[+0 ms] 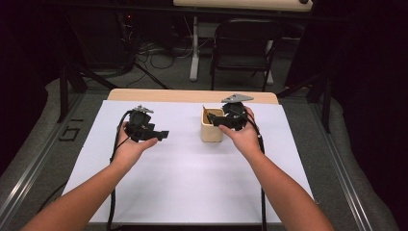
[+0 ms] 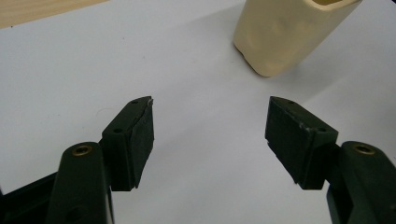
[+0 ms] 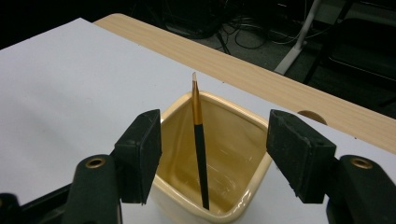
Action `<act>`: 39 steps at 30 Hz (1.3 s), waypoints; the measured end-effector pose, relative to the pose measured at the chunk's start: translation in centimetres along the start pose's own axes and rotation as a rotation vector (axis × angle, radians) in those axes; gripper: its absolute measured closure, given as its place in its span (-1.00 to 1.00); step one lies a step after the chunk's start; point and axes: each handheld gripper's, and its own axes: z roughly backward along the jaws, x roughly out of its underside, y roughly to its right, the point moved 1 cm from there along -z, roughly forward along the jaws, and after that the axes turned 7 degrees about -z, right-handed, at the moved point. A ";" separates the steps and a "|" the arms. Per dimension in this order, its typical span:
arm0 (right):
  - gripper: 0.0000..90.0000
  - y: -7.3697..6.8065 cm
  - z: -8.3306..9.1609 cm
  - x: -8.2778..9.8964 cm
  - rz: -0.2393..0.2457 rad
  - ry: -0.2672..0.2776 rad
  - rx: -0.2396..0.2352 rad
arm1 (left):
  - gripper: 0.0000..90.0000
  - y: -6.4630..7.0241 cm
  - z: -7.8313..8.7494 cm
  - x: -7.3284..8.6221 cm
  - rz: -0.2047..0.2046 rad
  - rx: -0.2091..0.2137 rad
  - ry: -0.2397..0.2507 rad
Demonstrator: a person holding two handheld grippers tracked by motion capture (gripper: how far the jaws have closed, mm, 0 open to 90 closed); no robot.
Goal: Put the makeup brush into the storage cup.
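A cream square cup [image 1: 211, 129] stands on the white sheet [image 1: 192, 178], right of centre. Inside it a thin stick [image 3: 201, 154], black below and amber toward its pale tip, leans upright against the cup's inner wall [image 3: 233, 144]. My right gripper [image 3: 215, 128] hovers just over the cup's rim, open, its pads on either side of the stick without touching it. In the high view the right gripper [image 1: 215, 120] reaches the cup from the right. My left gripper [image 1: 163, 134] is held over the sheet left of the cup [image 2: 285, 32], and the left gripper [image 2: 210, 126] is open with nothing between its pads.
The sheet covers most of a wooden table [image 1: 192, 95], whose bare edge runs along the back. Beyond it stand a dark folding chair [image 1: 245, 43] and cables on the floor. Bare sheet lies between the person's two forearms.
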 end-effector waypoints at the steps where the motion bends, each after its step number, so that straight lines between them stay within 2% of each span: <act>1: -0.21 0.0 0.1 0.0 0.004 -0.002 -0.004 | -0.27 0.0 0.0 0.0 0.001 0.002 0.001; 23: -0.20 -0.3 3.1 0.3 0.071 -0.035 -0.068 | -0.27 -0.9 1.4 0.9 -0.013 0.013 0.004; 39: -0.21 0.3 5.5 1.2 0.067 -0.035 -0.075 | -0.27 -1.3 2.9 1.9 -0.015 0.002 0.011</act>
